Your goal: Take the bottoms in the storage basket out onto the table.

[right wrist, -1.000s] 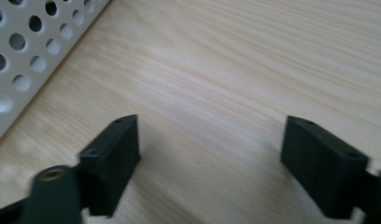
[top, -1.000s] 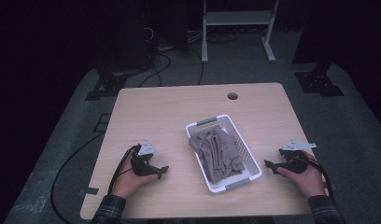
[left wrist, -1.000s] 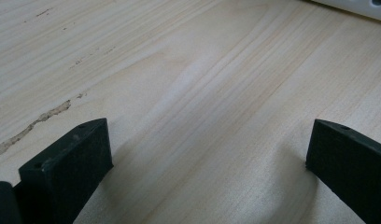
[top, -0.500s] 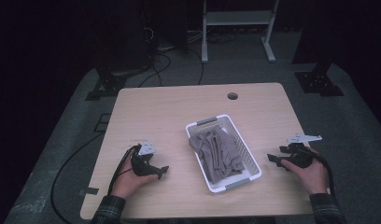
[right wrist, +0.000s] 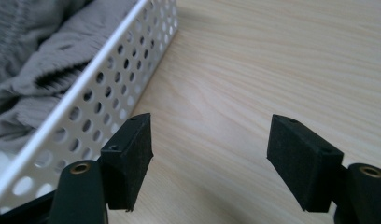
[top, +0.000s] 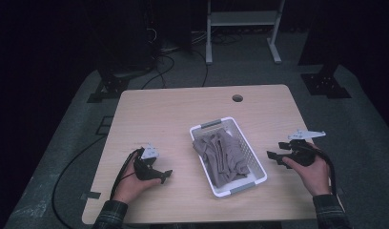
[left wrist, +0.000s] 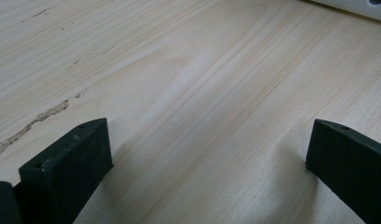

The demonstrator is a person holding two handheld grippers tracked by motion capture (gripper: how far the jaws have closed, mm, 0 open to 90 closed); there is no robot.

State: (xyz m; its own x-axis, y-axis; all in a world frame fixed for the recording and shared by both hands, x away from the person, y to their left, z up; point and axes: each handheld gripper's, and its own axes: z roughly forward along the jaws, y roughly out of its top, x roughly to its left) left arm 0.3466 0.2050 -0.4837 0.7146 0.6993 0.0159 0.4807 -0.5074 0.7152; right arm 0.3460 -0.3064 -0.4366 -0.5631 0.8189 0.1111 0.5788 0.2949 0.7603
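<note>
A white perforated basket (top: 215, 124) sits on the wooden table (top: 173, 114), with crumpled grey cloth (top: 223, 155) inside it. My left gripper (top: 166, 175) rests low on the table to the basket's left, jaws open over bare wood (left wrist: 209, 158). My right gripper (top: 273, 156) hovers just right of the basket and points at it. Its jaws (right wrist: 209, 154) are open and have just been closing a little, with nothing between them. The basket's wall (right wrist: 100, 102) and the cloth (right wrist: 34, 60) lie to the left of its jaws.
A round cable hole (top: 237, 98) is near the table's far edge. Cables trail from both grippers toward the near edge. A metal stand (top: 242, 28) and dark equipment stand on the floor beyond the table.
My right hand has lifted off the table and shifted slightly toward the basket. The left hand has stayed where it was.
</note>
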